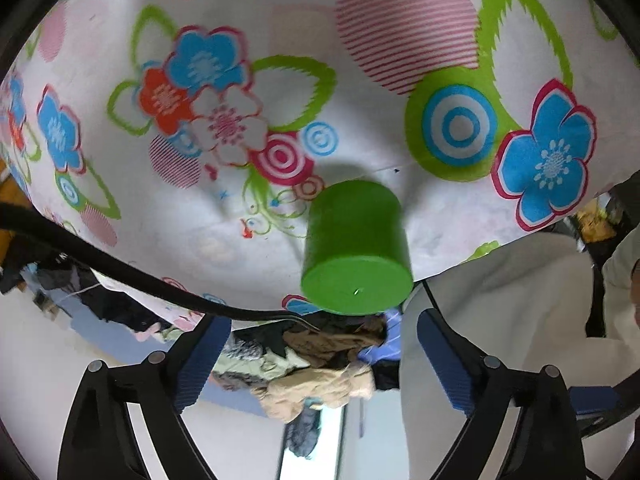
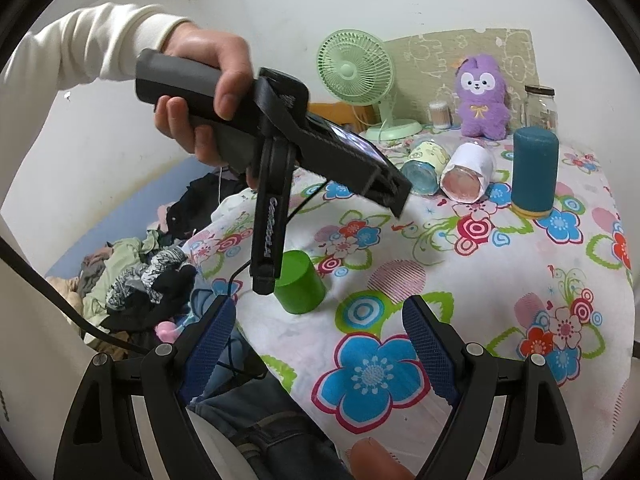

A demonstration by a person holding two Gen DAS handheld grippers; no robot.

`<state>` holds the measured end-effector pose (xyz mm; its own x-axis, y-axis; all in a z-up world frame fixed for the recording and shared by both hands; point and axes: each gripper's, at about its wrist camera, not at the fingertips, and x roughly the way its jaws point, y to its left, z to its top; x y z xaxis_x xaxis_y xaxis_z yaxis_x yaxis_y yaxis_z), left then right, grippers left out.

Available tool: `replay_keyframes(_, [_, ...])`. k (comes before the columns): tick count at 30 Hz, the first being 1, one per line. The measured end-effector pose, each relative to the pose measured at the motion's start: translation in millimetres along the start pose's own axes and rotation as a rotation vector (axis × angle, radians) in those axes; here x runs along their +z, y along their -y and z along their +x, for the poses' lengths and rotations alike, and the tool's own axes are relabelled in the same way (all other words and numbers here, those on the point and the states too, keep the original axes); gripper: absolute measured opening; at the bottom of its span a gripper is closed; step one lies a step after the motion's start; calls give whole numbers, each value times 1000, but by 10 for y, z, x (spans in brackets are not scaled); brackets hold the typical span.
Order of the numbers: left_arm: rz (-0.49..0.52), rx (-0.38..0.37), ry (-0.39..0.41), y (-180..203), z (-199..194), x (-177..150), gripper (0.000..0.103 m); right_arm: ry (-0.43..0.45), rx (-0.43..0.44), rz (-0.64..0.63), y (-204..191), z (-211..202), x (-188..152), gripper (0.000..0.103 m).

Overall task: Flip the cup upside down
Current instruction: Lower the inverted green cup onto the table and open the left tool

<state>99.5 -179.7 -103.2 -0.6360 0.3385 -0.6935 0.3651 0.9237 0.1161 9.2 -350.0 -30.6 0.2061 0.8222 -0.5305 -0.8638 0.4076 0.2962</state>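
Observation:
A green cup [image 1: 356, 250] stands on the flowered cloth [image 1: 240, 200] with its closed base facing my left camera, which views the scene rolled over. My left gripper [image 1: 316, 356] is open and empty, its blue pads [image 1: 202, 360] short of the cup and apart from it. In the right wrist view the cup [image 2: 300, 284] stands upside down near the table's left edge, with the left gripper's finger [image 2: 266, 248] beside it and the hand holding the tool above. My right gripper [image 2: 318, 344] is open and empty, low in front of the cup.
On the cloth at the back stand a dark blue cylinder [image 2: 534, 172], two cups lying on their sides [image 2: 466, 178], a purple plush toy [image 2: 482, 98], a glass jar [image 2: 540, 106] and a green fan [image 2: 356, 68]. A clothes pile [image 2: 136, 276] lies left of the table.

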Motion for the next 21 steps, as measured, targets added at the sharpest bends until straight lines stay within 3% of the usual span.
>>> replay_keyframes(8, [-81,-152,169,-411,-126,-390,95,-27,-20,-17,-82,100,157,87])
replay_keyframes(14, [-132,-284,238,-602,-131,-664,95,-41,-21,-19,-145,153,256,87])
replay_keyframes(21, [-196,-527,326,-829,-59,-928,95,-61,-27,-55,-280,215,358,87])
